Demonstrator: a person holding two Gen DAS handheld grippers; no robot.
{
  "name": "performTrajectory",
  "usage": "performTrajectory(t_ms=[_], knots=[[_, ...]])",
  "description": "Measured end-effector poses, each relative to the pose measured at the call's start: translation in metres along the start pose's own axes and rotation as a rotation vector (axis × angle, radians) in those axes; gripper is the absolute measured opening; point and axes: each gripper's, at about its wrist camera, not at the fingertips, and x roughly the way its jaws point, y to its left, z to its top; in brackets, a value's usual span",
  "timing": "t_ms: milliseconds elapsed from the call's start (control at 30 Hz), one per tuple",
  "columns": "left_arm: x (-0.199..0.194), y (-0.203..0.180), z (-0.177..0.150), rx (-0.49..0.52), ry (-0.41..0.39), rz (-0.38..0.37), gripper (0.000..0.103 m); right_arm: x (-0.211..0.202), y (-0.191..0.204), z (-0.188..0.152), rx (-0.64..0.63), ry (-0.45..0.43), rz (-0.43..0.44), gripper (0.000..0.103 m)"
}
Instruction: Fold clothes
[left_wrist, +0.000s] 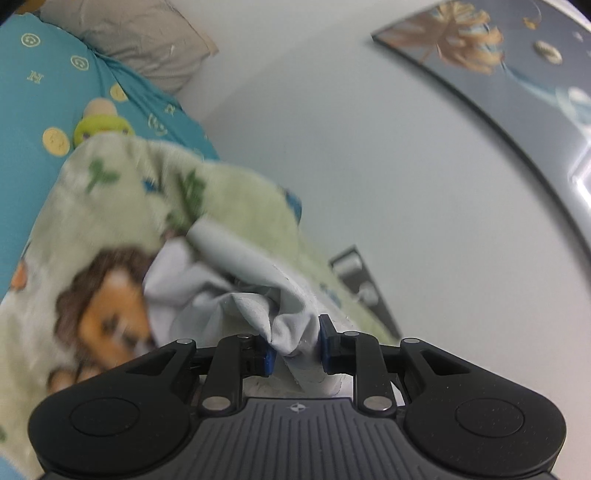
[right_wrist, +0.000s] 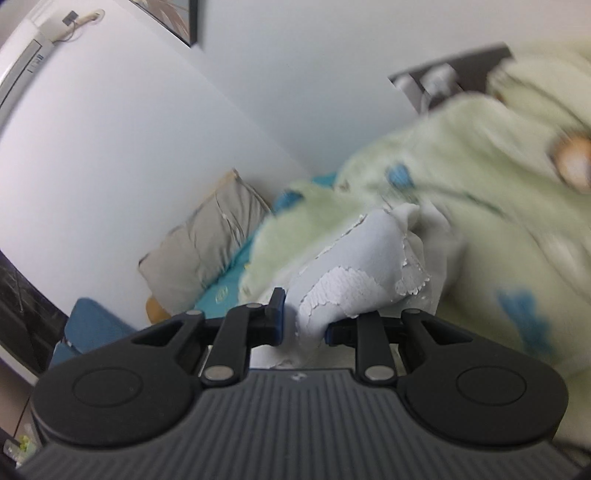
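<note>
It's a bed with a teal sheet (left_wrist: 33, 122) covered in little yellow smiley prints. A beige pillow (left_wrist: 136, 40) sits at the wall end, and a pale green fleece blanket (left_wrist: 110, 206) with a lion print lies over it.

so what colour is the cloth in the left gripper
Pale grey-white cloth, bunched between the left gripper fingers; clearest in the left wrist view.

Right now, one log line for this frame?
step: fold, lifted | left tongs: shut on pale garment | right tongs: shut on pale garment | backdrop: green lion blanket, blurred
</note>
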Motion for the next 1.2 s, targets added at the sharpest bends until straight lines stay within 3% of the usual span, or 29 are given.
performTrajectory(t_ms=[300,433,600,767,967,1033,1100,1167,1200], knots=[[-0.02,0.023,-0.063,0.121,0.082,0.138,0.03,-0.024,-0.04,-0.064,0.106,0.111,-0.071,0.025],[-0.03,0.003,-0.061,0.209,0.073,0.218,0.059,-0.036,-0.035,-0.061,0.127,0.149,-0.121,0.035],[-0.066,-0.043,-0.058,0.305,0.024,0.268,0.077,-0.069,-0.009,-0.054,0.047,0.176,-0.217,0.035],[-0.122,-0.101,-0.068,0.431,-0.063,0.258,0.082,-0.122,0.025,-0.043,-0.051,0.117,-0.17,0.035],[-0.194,-0.149,-0.103,0.537,-0.162,0.232,0.085,-0.194,0.082,-0.049,-0.237,0.013,-0.08,0.035],[-0.217,-0.16,-0.117,0.558,-0.205,0.23,0.094,-0.212,0.096,-0.054,-0.291,-0.018,-0.054,0.035],[-0.236,-0.168,-0.133,0.59,-0.242,0.231,0.103,-0.23,0.104,-0.065,-0.348,-0.06,-0.039,0.042],[-0.252,-0.174,-0.147,0.633,-0.27,0.245,0.103,-0.248,0.112,-0.076,-0.397,-0.109,-0.021,0.08],[-0.258,-0.176,-0.153,0.652,-0.281,0.256,0.103,-0.256,0.114,-0.082,-0.414,-0.138,-0.009,0.088]])
